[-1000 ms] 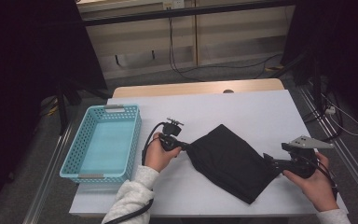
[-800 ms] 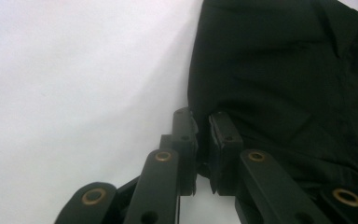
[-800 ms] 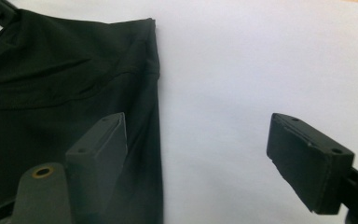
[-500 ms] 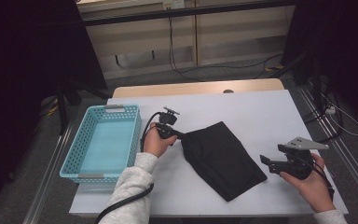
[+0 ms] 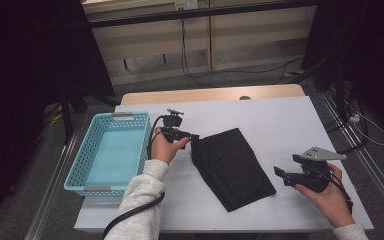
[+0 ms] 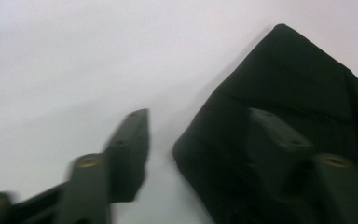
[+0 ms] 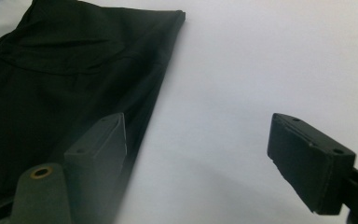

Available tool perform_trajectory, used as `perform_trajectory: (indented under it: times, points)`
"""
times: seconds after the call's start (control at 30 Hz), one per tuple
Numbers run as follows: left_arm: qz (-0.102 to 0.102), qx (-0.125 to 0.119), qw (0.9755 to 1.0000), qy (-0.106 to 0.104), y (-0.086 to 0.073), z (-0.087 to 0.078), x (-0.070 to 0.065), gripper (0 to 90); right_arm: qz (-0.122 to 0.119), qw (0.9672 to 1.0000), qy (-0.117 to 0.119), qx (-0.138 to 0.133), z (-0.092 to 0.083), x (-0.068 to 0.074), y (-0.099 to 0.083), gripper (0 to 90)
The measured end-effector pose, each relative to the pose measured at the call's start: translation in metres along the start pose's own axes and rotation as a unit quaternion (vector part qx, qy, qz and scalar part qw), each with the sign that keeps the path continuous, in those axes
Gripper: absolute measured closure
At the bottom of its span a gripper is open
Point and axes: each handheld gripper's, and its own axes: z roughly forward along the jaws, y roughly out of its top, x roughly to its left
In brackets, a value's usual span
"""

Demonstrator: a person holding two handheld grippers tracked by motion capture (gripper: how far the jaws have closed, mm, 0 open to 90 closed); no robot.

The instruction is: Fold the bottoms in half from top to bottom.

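No writing shows on black cloth (image 5: 232,167) or blue basket (image 5: 111,152).

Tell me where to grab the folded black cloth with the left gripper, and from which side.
Probably the corner of the black cloth nearest the left gripper, approached from the basket side, low and level. The cloth lies flat, so only its edges offer purchase. That corner already sits by the open jaws.
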Motion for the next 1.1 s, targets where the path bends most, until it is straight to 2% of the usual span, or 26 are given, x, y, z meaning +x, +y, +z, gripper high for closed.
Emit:
perform_trajectory:
  times: [0.1, 0.27, 0.4, 0.57, 0.6, 0.7, 0.77, 0.93, 1.1]
  points:
    - [0.002, 0.002, 1.0000, -0.003, -0.007, 0.001, 0.000, 31.0, 0.005, 1.0000, 0.006, -0.001, 0.005, 0.007, 0.001, 17.3]
    - [0.007, 0.009, 0.9999, 0.001, -0.013, 0.002, -0.002, 26.0, 0.004, 0.9994, 0.033, 0.006, 0.021, 0.028, 0.003, 17.1]
    - [0.016, 0.009, 0.9998, 0.004, -0.013, 0.001, -0.004, 24.3, -0.014, 0.9990, 0.031, 0.028, 0.037, 0.042, 0.003, 20.6]
    - [0.024, 0.010, 0.9996, 0.006, -0.014, 0.001, -0.007, 23.2, -0.009, 0.9976, 0.034, 0.060, 0.048, 0.047, -0.005, 24.2]
    - [0.024, 0.010, 0.9996, 0.005, -0.014, 0.001, -0.006, 23.1, 0.001, 0.9976, 0.036, 0.058, 0.049, 0.047, -0.007, 24.9]
    - [0.028, 0.016, 0.9995, 0.008, -0.015, 0.000, -0.005, 22.6, 0.005, 0.9973, 0.035, 0.064, 0.047, 0.048, -0.007, 28.1]
    - [0.023, 0.012, 0.9996, 0.008, -0.016, 0.000, -0.005, 22.3, 0.008, 0.9975, 0.032, 0.063, 0.045, 0.049, -0.008, 31.6]
    - [0.019, 0.013, 0.9997, 0.008, -0.016, -0.001, -0.006, 20.9, 0.026, 0.9977, 0.015, 0.061, 0.045, 0.054, -0.009, 34.5]
    - [0.016, 0.023, 0.9996, -0.001, -0.015, 0.001, -0.009, 18.6, 0.041, 0.9973, 0.012, 0.059, 0.044, 0.061, -0.009, 50.0]
